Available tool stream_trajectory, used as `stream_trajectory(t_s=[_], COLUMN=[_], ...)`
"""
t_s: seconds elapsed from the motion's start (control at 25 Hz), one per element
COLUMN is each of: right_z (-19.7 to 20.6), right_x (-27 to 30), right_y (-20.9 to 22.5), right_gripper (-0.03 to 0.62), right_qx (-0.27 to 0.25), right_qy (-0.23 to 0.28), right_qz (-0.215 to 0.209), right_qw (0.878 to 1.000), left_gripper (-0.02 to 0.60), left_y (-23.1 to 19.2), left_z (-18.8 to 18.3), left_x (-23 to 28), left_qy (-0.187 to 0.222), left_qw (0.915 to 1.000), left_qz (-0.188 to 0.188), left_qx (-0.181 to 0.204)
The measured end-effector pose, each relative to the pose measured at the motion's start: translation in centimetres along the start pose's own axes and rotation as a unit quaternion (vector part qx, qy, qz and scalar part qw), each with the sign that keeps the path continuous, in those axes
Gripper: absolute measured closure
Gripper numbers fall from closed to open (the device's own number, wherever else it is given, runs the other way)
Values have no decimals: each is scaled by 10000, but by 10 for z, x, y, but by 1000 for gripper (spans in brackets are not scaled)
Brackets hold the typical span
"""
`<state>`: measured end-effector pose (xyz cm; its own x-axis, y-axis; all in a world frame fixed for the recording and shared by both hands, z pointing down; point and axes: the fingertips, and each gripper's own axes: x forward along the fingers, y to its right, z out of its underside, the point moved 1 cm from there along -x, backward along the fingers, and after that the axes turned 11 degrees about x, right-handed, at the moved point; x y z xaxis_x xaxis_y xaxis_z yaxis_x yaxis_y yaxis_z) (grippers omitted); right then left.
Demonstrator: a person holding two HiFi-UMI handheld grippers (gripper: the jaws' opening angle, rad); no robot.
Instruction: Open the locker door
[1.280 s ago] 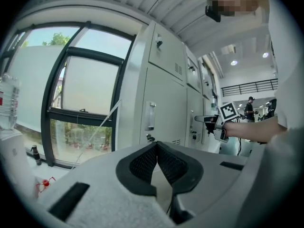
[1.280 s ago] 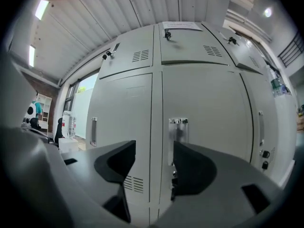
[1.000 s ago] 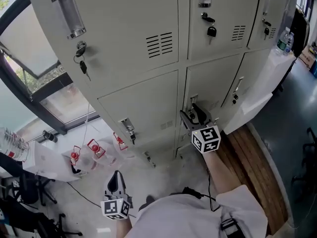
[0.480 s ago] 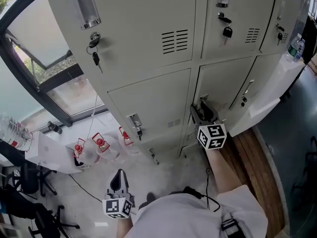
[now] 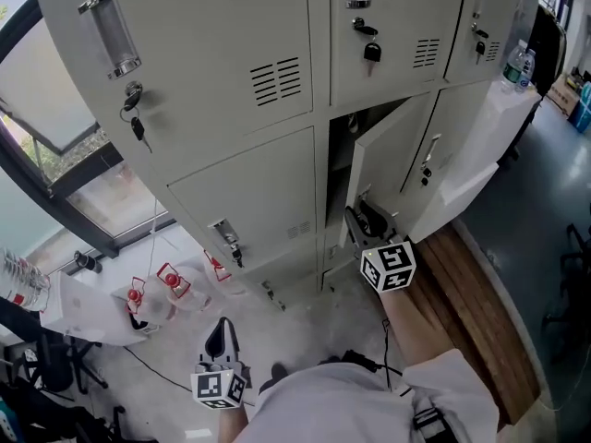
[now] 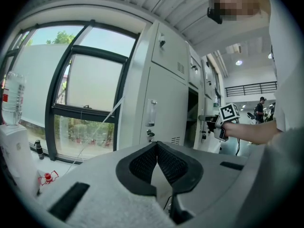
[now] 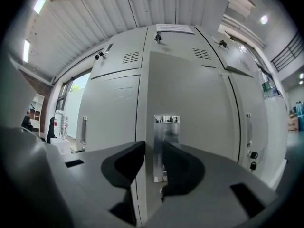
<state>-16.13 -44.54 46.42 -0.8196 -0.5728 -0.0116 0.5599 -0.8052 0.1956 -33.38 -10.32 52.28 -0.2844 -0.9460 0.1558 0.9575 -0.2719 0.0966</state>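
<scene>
Low at the middle locker column, the locker door stands ajar, hinged on its right, with its free edge toward us. Right gripper is closing its jaws around the chrome handle at that edge; we see no firm clamp yet. Left gripper hangs low on the left, jaws pressed together, empty. Risk, as we judge it: if the pull comes before the pads seat, the slick handle slips out and the door swings back.
</scene>
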Motion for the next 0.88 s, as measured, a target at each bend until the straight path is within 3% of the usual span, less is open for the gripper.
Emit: stream_trajectory(t_s=[0.48,0.88], right_z=[-4,-11], right_x=[-74,-129], right_y=[26,63], right_gripper=[465,462], right_qx=[22,19], right_qy=[38,111], right_qz=[276,728], right_qw=[9996,9973], left_gripper=[579,578], left_y=[63,111], left_z=[-9,-21], left_x=[45,70], left_qy=[118,241], left_qw=[9943,9867], left_qz=[1059,1600], left_qx=[79,149])
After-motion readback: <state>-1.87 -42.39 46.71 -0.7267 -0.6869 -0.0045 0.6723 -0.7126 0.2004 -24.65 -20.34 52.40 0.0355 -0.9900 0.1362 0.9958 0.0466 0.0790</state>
